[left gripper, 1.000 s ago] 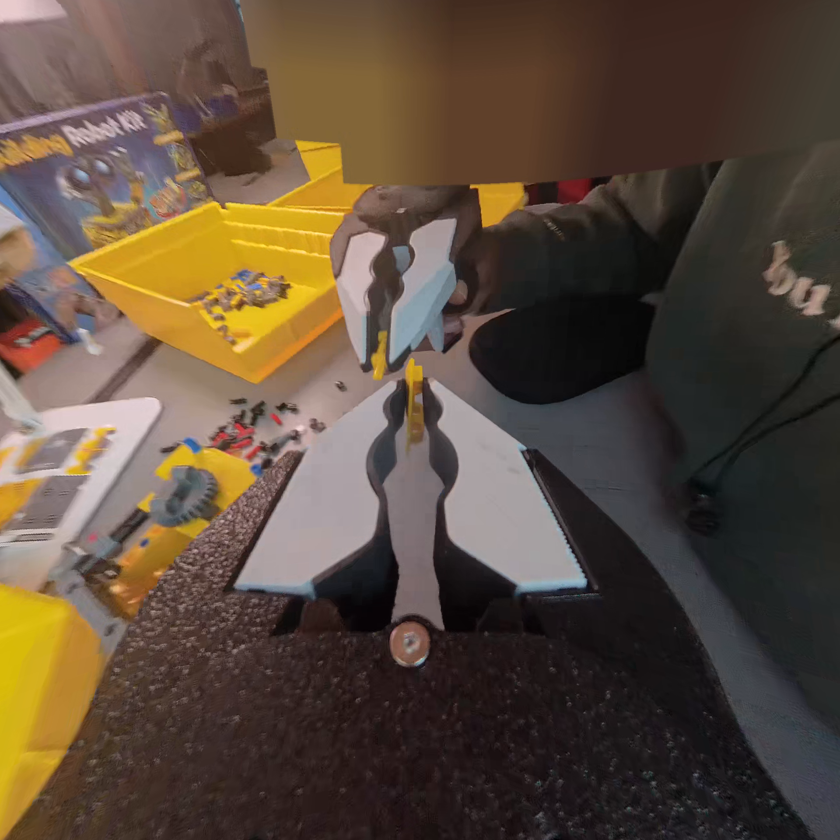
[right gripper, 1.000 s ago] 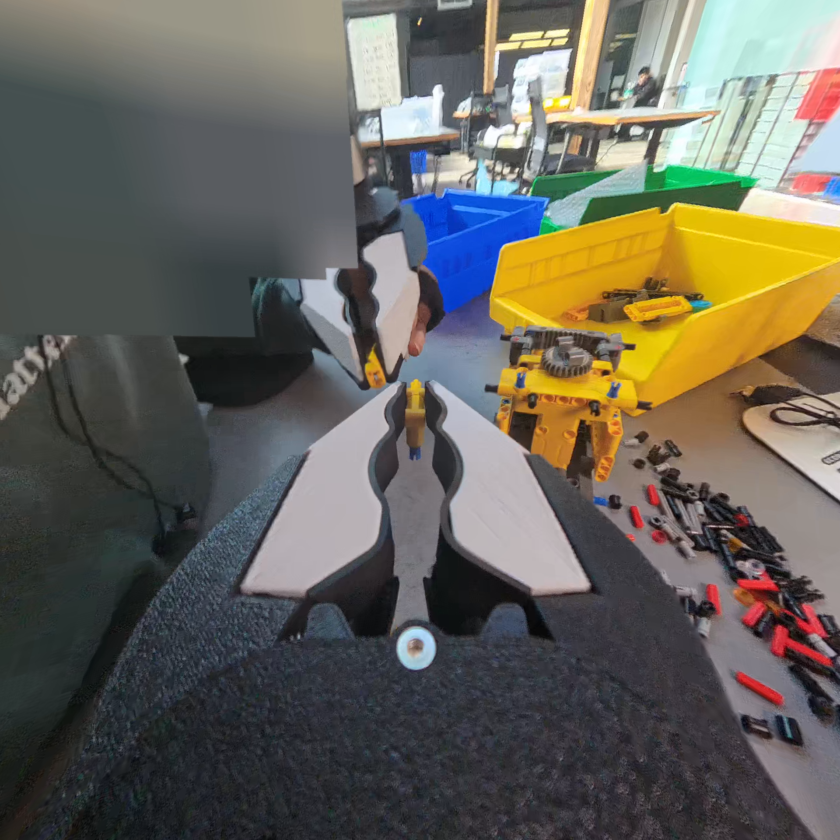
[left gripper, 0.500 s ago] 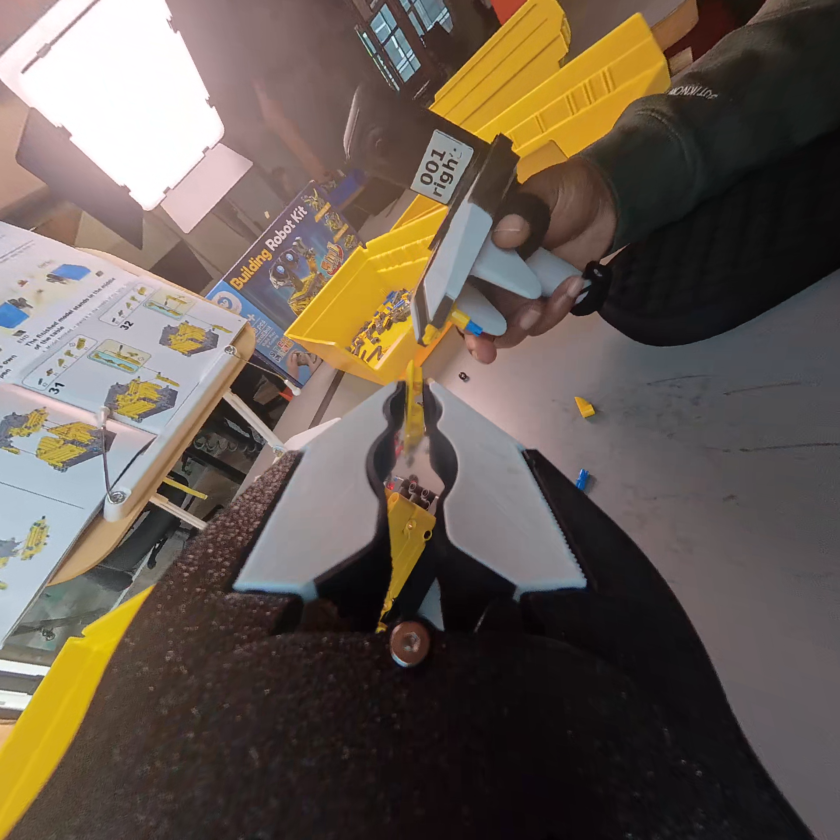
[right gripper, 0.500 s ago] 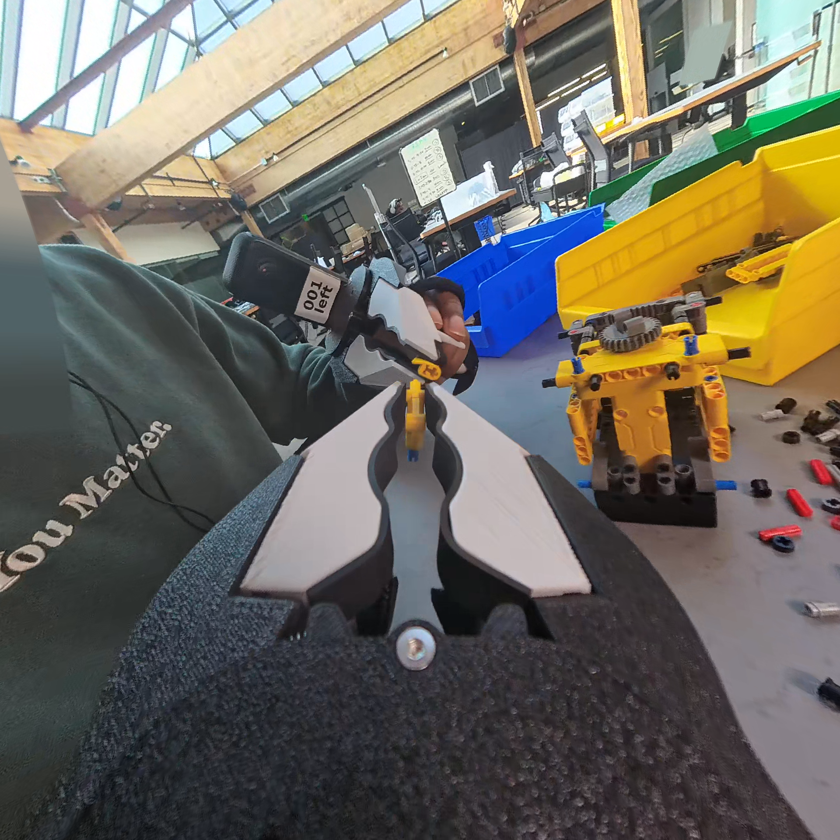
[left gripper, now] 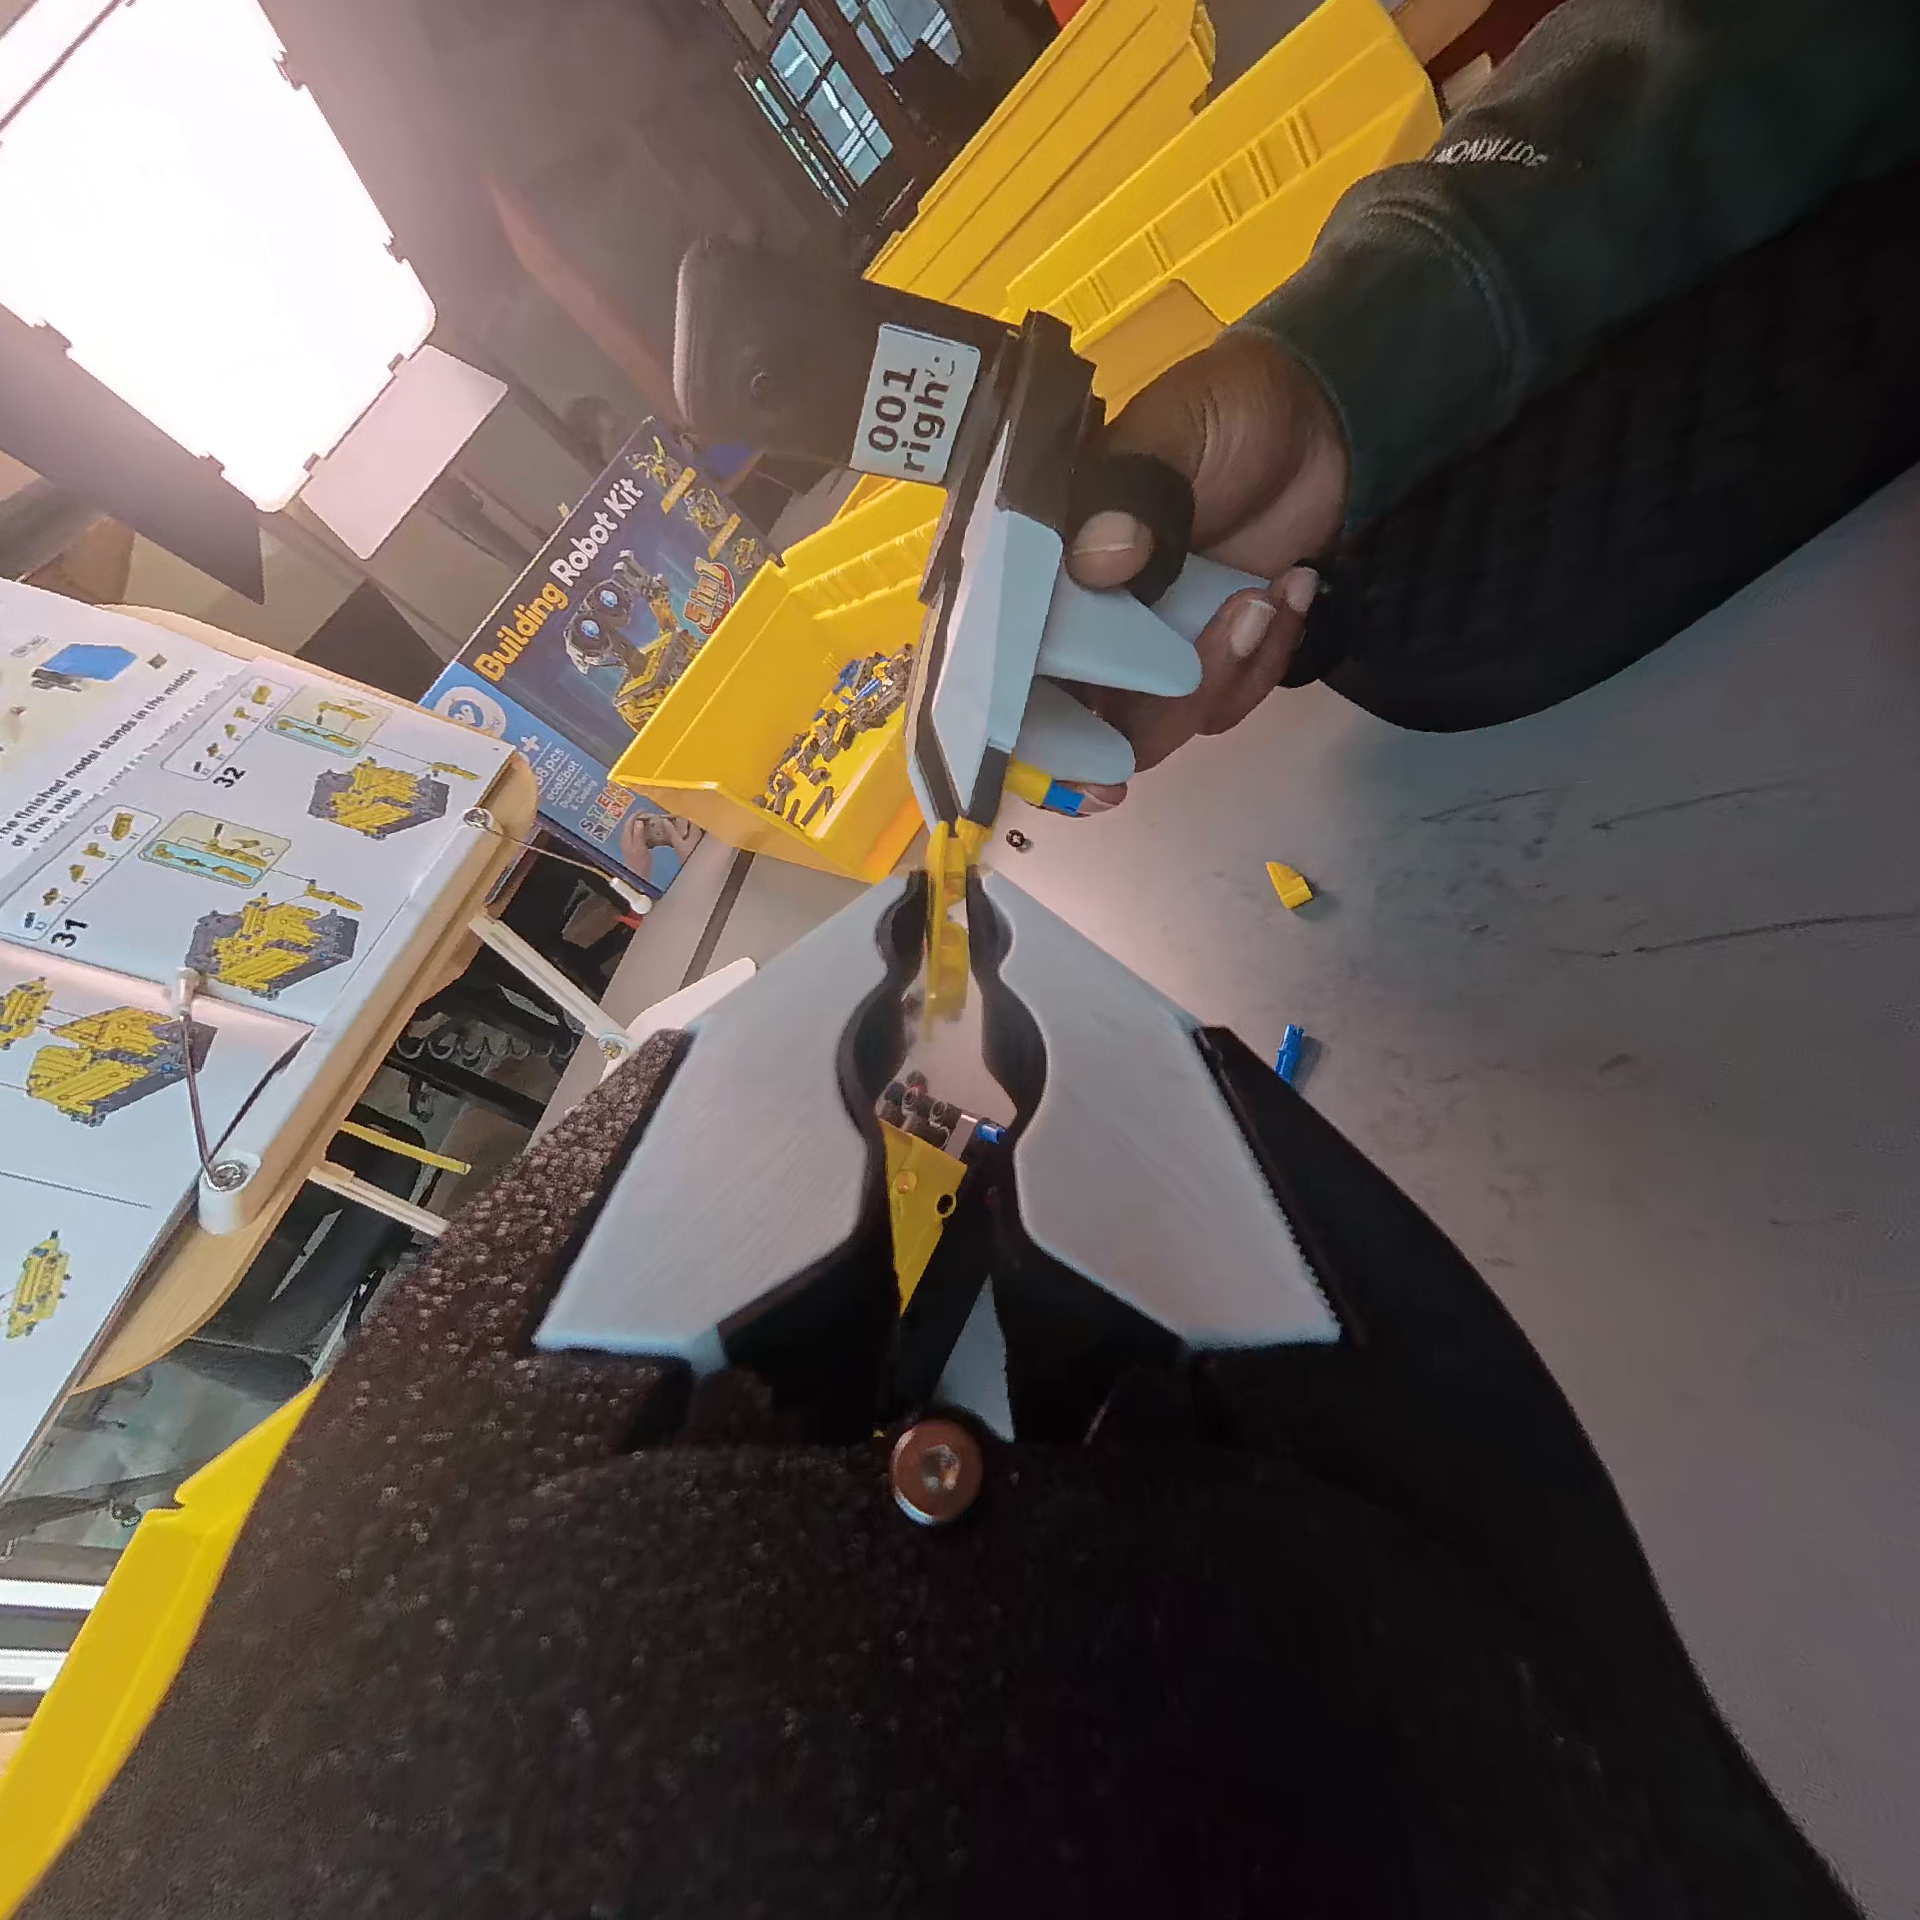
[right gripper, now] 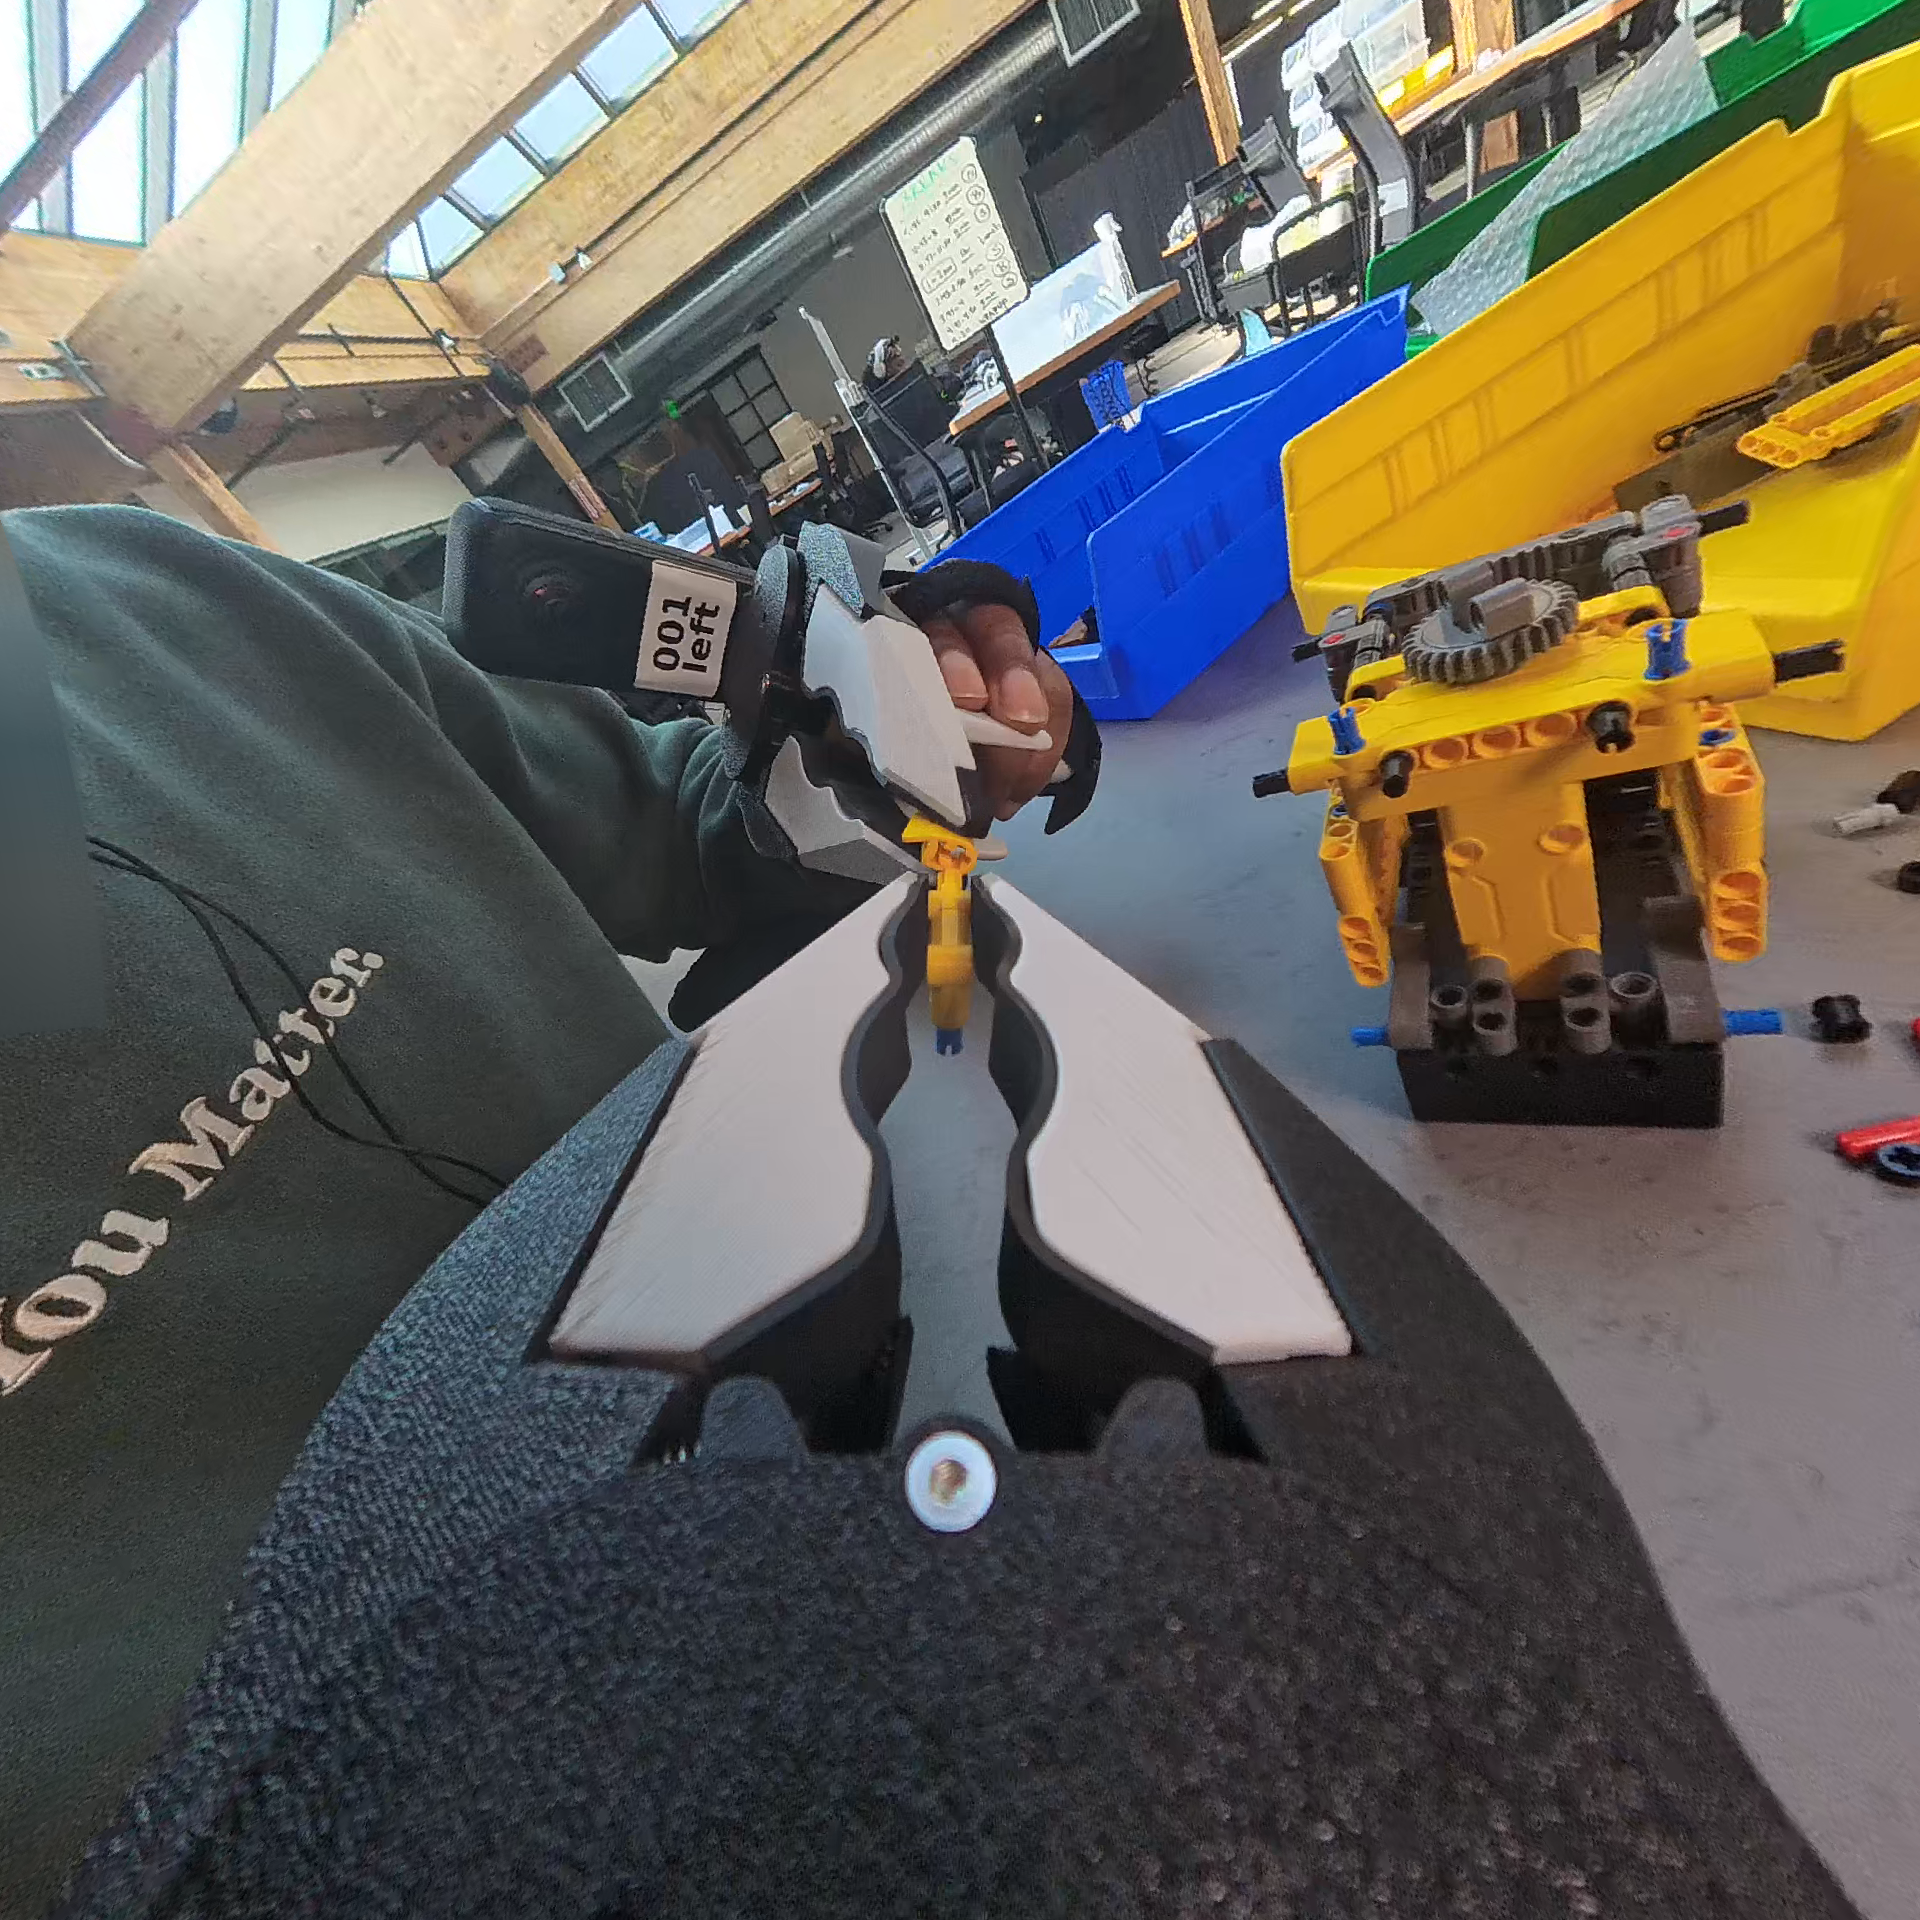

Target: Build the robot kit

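Both grippers are of one build. The left gripper (left gripper: 943, 894) has a black, coarse-grained body, two pale grey wedge-shaped fingers (left gripper: 748, 1143) edged with wavy black liners, a fine toothed strip along the outer edge of one finger, and a copper-toned screw (left gripper: 938, 1473) set centrally at the base. The right gripper (right gripper: 951, 894) matches it, with whiter fingers (right gripper: 1153, 1153) and a pale washer around its screw (right gripper: 949, 1477). Each carries a black camera housing with a white sticker (right gripper: 686, 627). The person wears a dark green sweatshirt (right gripper: 312, 831) with pale lettering and a thin black cable (right gripper: 260, 1029) running across it.
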